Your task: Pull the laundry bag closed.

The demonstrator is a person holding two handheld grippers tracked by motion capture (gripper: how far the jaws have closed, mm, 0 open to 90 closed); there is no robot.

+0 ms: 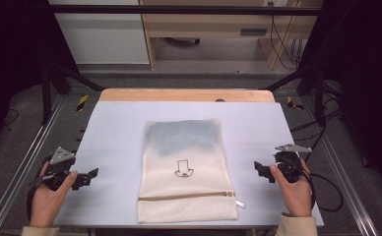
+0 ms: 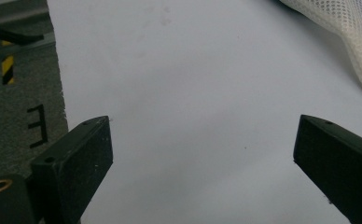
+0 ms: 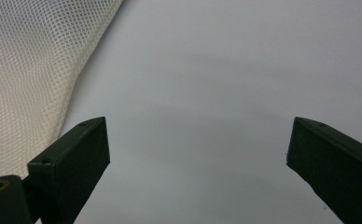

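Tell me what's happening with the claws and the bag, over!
Left claw open, right claw open, both empty. Mesh bag flat between them, zipped, untouched. Nothing in the way.

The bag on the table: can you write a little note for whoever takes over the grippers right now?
Left gripper: open, holds nothing, near the table's left edge, jaws pointing at the bag.
Right gripper: open, holds nothing, at the right side, also pointing at the bag.
Bag: cream mesh, flat in the middle of the table, zipper near the person's end and looks closed, something bluish showing through the far half.
Done: nothing that shows; neither gripper touches the bag.
Left: probably move both grippers in to the bag's sides and take hold.
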